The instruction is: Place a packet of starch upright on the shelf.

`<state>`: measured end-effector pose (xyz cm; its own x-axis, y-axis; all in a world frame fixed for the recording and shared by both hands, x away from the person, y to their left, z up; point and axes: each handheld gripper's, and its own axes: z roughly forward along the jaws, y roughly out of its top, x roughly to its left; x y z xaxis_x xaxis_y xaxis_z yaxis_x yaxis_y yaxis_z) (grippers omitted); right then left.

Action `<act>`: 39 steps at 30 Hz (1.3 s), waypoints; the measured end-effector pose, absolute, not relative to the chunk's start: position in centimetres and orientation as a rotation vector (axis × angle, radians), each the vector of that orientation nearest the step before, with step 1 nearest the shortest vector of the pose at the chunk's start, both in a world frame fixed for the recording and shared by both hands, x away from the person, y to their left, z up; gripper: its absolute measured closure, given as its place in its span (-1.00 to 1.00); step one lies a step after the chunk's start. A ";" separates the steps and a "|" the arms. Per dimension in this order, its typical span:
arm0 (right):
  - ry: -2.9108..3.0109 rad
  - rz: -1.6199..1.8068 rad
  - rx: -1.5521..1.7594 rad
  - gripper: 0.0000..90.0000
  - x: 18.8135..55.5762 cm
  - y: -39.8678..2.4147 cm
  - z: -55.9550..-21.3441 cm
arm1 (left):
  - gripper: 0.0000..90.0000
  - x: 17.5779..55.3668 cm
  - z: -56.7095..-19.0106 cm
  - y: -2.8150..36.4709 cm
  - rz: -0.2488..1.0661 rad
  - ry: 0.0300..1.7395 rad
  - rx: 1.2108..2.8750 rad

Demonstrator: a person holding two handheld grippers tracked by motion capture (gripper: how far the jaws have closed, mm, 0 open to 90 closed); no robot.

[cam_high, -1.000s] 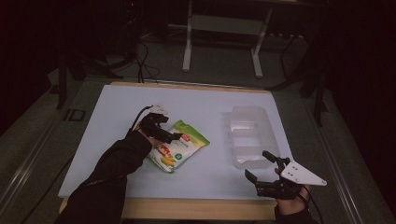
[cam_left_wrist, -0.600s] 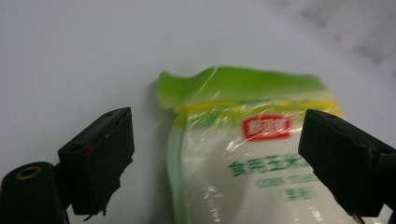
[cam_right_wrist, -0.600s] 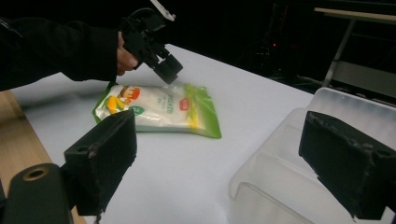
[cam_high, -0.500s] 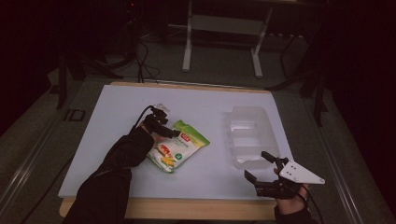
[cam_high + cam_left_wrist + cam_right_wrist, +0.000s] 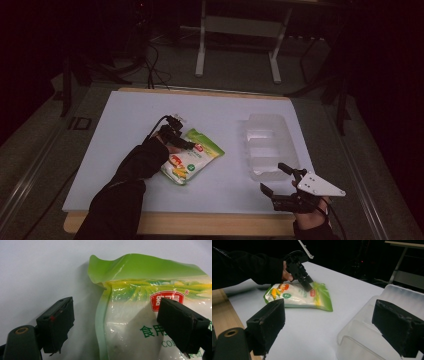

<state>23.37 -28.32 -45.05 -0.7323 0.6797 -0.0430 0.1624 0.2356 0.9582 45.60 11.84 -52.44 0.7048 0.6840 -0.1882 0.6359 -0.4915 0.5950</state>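
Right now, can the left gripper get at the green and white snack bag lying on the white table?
Probably yes. The left gripper hangs open right over the green and white snack bag, one jaw on either side of its long edge in the left gripper view, with nothing between them.

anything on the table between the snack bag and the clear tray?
Nothing: in the high view, only bare white table separates the snack bag from the clear tray. The right gripper view agrees.
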 end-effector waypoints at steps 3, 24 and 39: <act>2.054 1.512 0.763 -0.75 23.3 -28.3 -45.0 | -0.50 45.1 -52.4 11.3 0.104 0.948 2.275; 2.047 1.524 0.774 -0.75 23.4 -28.4 -44.9 | 0.83 42.6 -51.2 9.3 0.307 0.800 2.399; 1.984 1.531 0.780 -0.75 23.3 -29.0 -44.6 | 0.89 40.4 -46.8 11.2 0.322 0.769 2.282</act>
<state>23.29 -28.96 -44.55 -0.7040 0.7084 -0.0497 0.1315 0.1988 0.9712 40.37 11.24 -46.82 0.7933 0.6088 0.0120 0.4354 -0.5809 0.6877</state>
